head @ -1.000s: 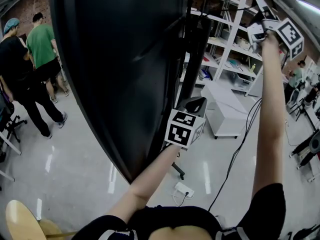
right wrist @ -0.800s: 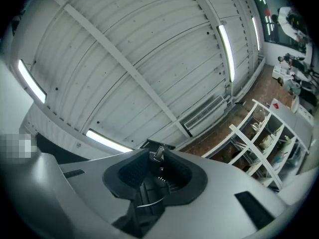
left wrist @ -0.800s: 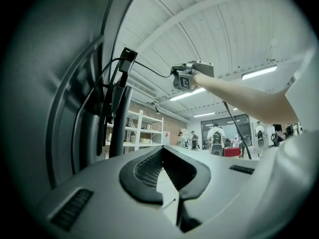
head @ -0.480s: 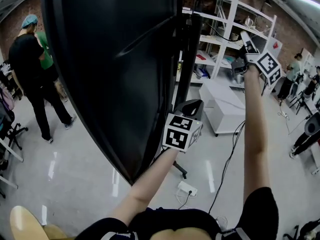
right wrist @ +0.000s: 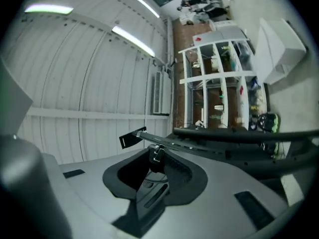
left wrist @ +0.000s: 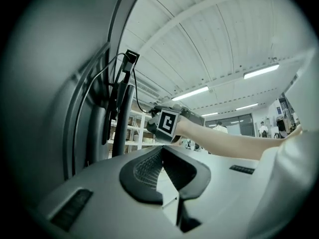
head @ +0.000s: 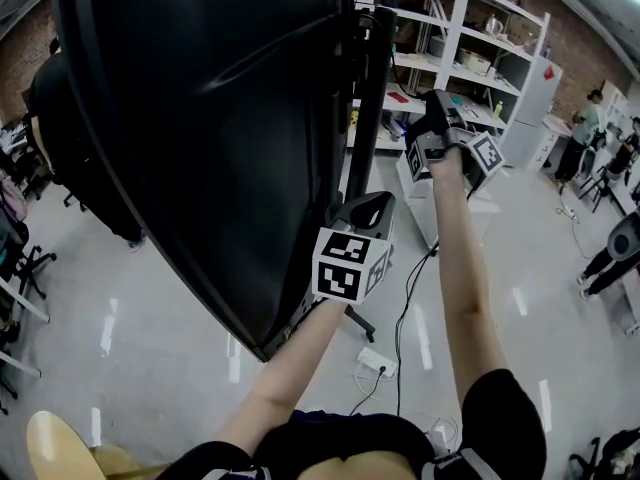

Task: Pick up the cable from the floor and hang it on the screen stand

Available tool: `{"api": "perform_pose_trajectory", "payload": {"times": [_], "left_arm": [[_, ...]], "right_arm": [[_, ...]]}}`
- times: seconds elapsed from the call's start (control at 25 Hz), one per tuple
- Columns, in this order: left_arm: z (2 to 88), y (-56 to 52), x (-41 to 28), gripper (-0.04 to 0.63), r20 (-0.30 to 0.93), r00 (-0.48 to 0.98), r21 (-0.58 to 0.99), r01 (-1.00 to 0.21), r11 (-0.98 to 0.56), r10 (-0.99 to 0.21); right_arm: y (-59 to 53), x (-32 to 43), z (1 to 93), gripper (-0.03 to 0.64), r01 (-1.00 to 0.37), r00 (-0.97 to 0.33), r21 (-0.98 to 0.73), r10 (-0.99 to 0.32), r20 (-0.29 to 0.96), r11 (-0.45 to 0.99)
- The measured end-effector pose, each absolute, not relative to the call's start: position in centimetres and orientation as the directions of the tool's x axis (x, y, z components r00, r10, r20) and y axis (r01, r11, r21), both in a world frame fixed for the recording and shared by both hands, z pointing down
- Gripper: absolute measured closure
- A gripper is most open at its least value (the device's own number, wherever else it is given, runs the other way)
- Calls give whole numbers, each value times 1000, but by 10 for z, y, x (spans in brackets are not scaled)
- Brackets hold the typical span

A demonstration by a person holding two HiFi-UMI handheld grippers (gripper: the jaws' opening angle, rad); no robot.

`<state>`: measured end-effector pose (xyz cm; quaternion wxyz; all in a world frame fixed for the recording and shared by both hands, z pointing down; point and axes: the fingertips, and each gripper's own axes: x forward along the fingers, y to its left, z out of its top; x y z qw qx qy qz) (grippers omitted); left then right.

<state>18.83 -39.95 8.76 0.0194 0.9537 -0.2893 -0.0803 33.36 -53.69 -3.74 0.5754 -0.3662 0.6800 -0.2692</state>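
The right gripper's fingers [right wrist: 179,173] stand narrowly apart, clamped on the end of the black cable [head: 400,313]. A small pale fitting shows between their tips. From the right gripper [head: 438,108] the cable hangs in a slack line past the person's forearm to the floor [head: 540,268], close to a white power strip [head: 376,361]. The left gripper [head: 368,208] has its fingers closed tip to tip, with nothing between them.

The pick-up looks done, and the step in hand seems to be carrying the cable to the screen stand [head: 372,118]. Nothing is hung yet, since the held end is apart from the column. The next move calls for bringing that end across to the column, which stands at the gripper's left in the head view. The cable then has to be laid over a part that will keep it before the fingers let go. The bracket and wiring near the column's top look the likeliest catch. The slack below should also run free of the stand's base.

The right arm stretches forward almost straight, with its gripper tilted upward to the right of the column, about level with the middle of the screen [head: 200,118]. The left arm reaches forward lower down. Its gripper is roughly level, just beside the column's lower part and under the screen's bottom corner. I cannot tell whether it touches the stand.
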Motion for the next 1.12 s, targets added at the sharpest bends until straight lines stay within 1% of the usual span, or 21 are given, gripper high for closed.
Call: {"api": "perform_pose_trajectory", "payload": {"times": [0.08,0.2,0.4,0.56,0.8,0.88,0.96,1.04,1.12], "left_arm": [[90,-398,188,588,-135,810,75,-566,-821,-571],[98,-398,190,588,-121,799,81,-583,-808,-589],[109,-398,183,588,-107,780,107,-607,-788,-616],[112,-399,180,588,-105,776,111,-613,-782,-623],[110,-394,184,588,-112,782,103,-605,-790,-613],[111,-390,184,588,-109,785,100,-602,-792,-610],[113,-387,184,588,-105,786,99,-601,-793,-609],[114,-386,185,588,-100,787,98,-601,-793,-608],[116,-386,185,588,-94,788,97,-601,-793,-608]], "right_arm": [[-542,329,-28,511,-72,-63,-796,-799,-598,601],[-549,327,-16,511,62,-45,-787,-786,-617,614],[-558,320,3,511,293,8,-730,-765,-644,617],[-563,322,10,511,396,27,-672,-740,-672,625],[-562,331,8,509,535,99,-536,-679,-728,653],[-561,330,10,508,563,103,-511,-669,-736,649],[-560,331,13,492,593,107,-485,-660,-743,643],[-559,334,15,419,636,128,-434,-641,-757,639],[-557,338,17,383,659,146,-391,-619,-772,642]]}}
